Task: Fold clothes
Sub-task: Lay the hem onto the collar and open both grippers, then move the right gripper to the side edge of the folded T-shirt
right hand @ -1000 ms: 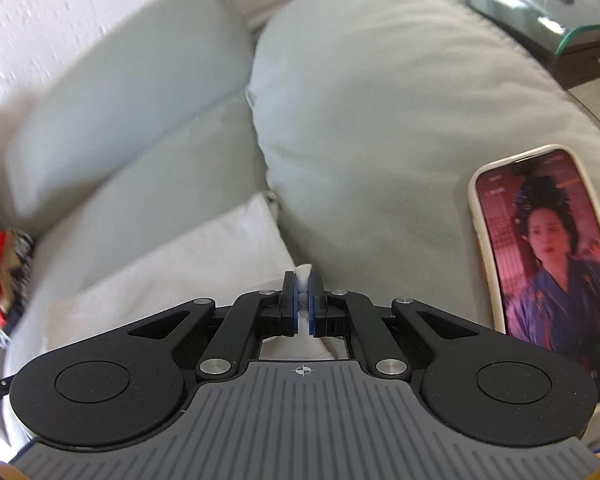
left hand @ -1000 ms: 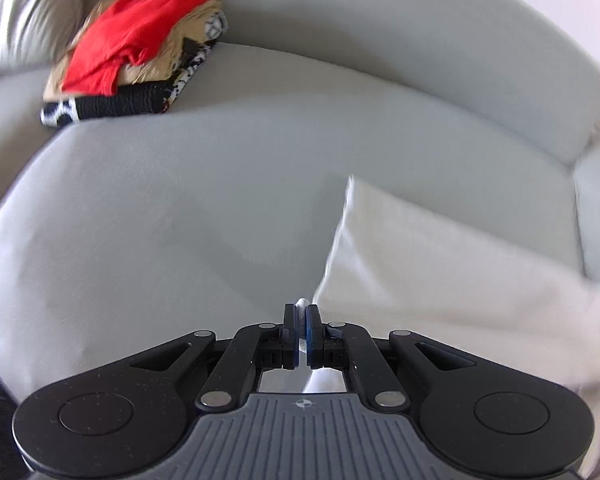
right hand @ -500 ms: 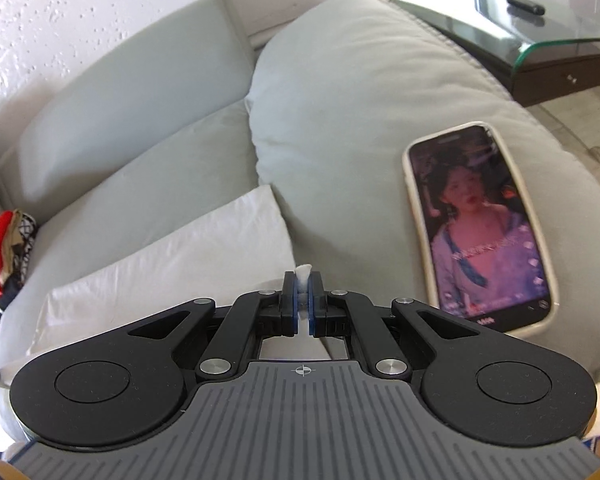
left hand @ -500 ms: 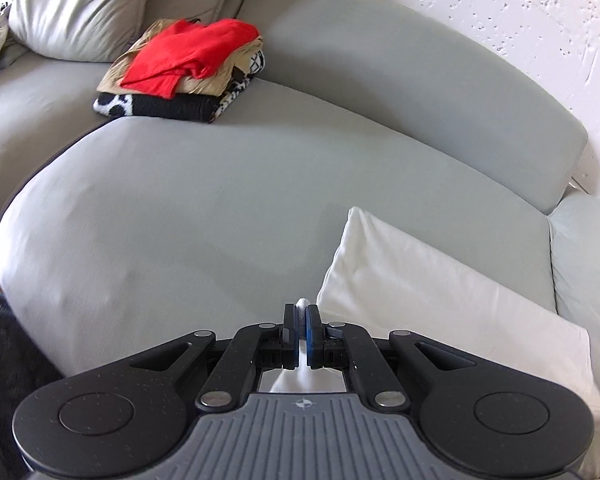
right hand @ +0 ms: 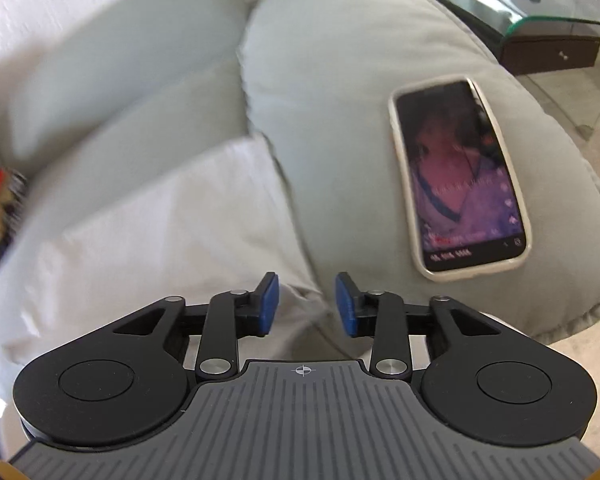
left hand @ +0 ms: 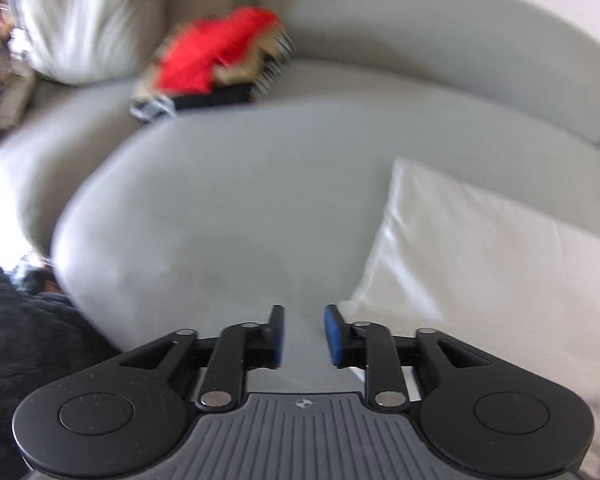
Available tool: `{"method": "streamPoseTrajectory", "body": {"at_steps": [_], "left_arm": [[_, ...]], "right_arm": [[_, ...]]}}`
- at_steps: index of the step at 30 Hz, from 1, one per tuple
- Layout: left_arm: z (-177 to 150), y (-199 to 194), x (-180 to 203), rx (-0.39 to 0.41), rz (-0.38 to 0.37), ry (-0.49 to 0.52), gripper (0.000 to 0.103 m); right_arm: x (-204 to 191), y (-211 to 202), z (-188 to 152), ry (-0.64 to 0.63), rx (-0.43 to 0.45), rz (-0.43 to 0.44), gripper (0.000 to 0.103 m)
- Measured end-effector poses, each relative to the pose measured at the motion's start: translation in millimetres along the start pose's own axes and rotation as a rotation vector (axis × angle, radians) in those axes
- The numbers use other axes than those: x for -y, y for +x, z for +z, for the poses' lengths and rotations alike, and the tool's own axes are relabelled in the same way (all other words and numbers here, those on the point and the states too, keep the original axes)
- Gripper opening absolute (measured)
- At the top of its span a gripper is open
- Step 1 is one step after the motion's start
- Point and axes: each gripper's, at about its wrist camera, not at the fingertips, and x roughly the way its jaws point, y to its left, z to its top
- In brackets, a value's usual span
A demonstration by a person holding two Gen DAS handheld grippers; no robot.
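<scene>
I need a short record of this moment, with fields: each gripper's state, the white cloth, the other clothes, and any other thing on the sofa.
left gripper: open, holds nothing
right gripper: open, holds nothing
white cloth: folded, lying flat on the sofa seat, just ahead of both grippers
clothes pile: red garment on top of tan and black-and-white ones, at the far end of the seat; blurred
phone: screen lit, lying on the sofa armrest
task state: white cloth looks folded and released

Grey sofa (left hand: pixel 228 200): white cloth (left hand: pixel 480 248), phone (right hand: pixel 458 176)
</scene>
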Motion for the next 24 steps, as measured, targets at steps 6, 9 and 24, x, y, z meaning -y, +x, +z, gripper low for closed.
{"method": "streamPoseTrajectory", "body": {"at_steps": [6, 9, 24], "left_arm": [[7, -25, 17, 0.098, -0.219, 0.039, 0.024], [7, -12, 62, 0.065, -0.324, 0.160, 0.027], [-55, -18, 59, -0.298, -0.512, 0.494, 0.021]], "right_arm": [[-49, 55, 22, -0.052, -0.185, 0.090, 0.045], [-69, 90, 29, -0.057, -0.242, 0.053, 0.051], [-11, 12, -41, -0.040, -0.499, 0.213, 0.054]]}}
